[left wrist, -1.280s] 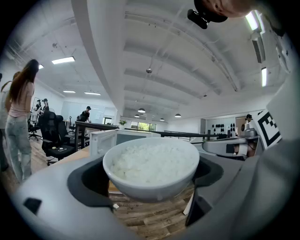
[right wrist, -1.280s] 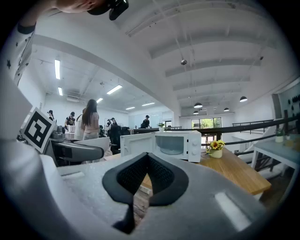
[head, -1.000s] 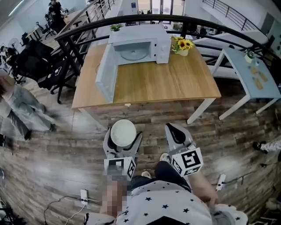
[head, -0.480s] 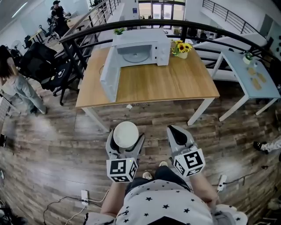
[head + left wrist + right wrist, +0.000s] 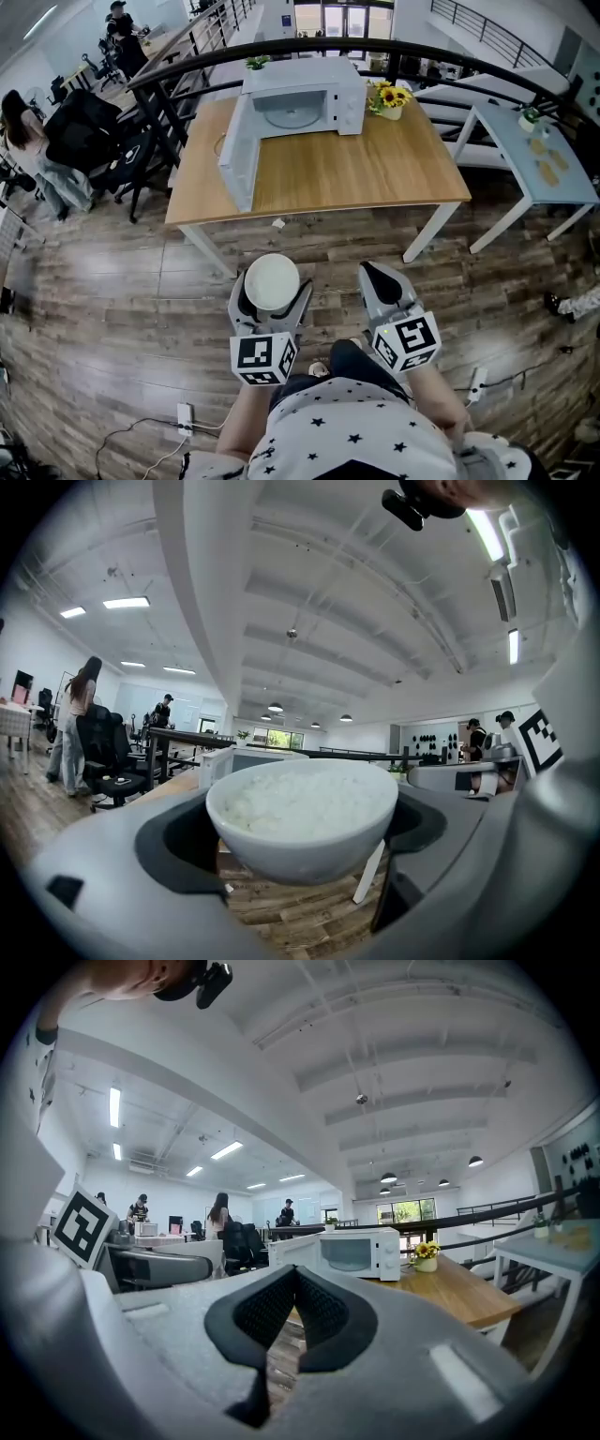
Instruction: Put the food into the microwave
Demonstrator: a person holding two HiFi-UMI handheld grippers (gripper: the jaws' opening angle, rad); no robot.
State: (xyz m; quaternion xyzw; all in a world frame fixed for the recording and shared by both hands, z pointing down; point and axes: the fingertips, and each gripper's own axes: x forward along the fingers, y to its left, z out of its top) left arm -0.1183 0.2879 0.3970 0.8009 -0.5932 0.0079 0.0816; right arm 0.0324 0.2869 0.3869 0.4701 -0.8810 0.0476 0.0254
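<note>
Lower left of centre in the head view: left gripper (image 5: 272,292) clamped on a white bowl (image 5: 272,277) heaped with rice (image 5: 300,803), one jaw pressed to each side of its wall. Held level and rim-up, most likely so as to spill nothing on the way over. Carried above the wooden floor (image 5: 122,309), well short of the table (image 5: 375,183) and not yet near the goal.

Upper centre: microwave (image 5: 305,94) at the far edge of the table, door (image 5: 239,155) swung wide to the left, turntable (image 5: 284,114) exposed. Standing open, by the look of it, so as to take the bowl straight in with no need to work a handle first.

Lower right of centre: right gripper (image 5: 380,279) empty, jaws brought together with nothing between them, probably kept spare for shutting the door afterwards.

Just right of the microwave: pot of sunflowers (image 5: 389,97), close beside the casing, away from the door's swing.

No readable brand or label on microwave or bowl; only black-and-white square markers on the gripper cubes (image 5: 263,358).
</note>
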